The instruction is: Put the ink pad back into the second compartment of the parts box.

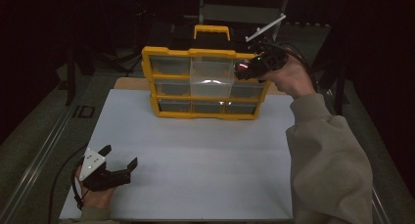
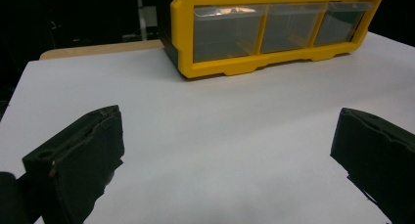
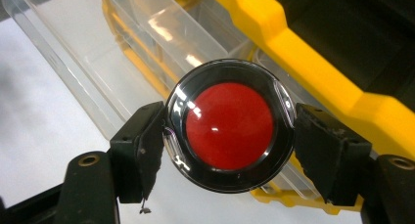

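Clamped between the right gripper (image 3: 230, 136) jaws, the red-centred round disc (image 3: 229, 126) should travel level over the pulled-out clear drawer (image 1: 211, 70) of the yellow organizer (image 1: 205, 82) before release, while the left gripper (image 1: 120, 158) idles wide open.

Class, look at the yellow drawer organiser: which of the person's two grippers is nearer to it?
Right. The right gripper is at the organiser's upper right corner; the left gripper rests far off near the table's front edge.

We are seeing a red disc (image 3: 229, 125) rimmed in glossy black, a yellow organizer (image 1: 205, 82) with clear drawers, and a white tabletop (image 1: 195, 155).
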A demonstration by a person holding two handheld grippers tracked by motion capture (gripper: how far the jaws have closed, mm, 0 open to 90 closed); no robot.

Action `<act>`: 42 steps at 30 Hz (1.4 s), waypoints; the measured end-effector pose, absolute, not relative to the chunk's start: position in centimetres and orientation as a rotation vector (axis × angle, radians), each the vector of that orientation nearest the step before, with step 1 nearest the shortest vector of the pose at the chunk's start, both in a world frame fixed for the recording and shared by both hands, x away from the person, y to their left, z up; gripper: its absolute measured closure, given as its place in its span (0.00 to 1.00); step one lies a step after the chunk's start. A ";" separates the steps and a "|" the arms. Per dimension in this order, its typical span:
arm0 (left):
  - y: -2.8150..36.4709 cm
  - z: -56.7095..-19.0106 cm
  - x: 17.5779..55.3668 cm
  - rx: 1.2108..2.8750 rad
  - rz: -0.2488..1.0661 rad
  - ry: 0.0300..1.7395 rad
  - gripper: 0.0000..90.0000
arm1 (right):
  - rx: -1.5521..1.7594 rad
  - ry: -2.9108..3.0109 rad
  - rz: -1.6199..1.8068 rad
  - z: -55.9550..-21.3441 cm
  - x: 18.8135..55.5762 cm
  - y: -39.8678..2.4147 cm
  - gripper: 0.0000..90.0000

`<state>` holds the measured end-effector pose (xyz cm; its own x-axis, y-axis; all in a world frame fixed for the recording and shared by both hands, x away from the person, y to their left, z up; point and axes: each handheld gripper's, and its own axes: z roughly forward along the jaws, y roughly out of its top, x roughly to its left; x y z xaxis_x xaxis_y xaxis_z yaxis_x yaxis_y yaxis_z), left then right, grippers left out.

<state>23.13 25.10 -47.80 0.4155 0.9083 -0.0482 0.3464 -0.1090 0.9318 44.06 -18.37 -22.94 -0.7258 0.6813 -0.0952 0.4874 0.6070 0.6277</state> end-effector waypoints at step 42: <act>25.2 -47.8 23.1 1.667 0.705 1.113 0.00 | 0.898 2.519 1.016 -22.4 44.3 -13.2 0.33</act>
<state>23.13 25.23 -47.77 0.4132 0.9094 -0.0483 0.3446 -0.1071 0.9326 44.25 -13.18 -22.38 -0.7677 0.6404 -0.0255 0.4435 0.5596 0.7001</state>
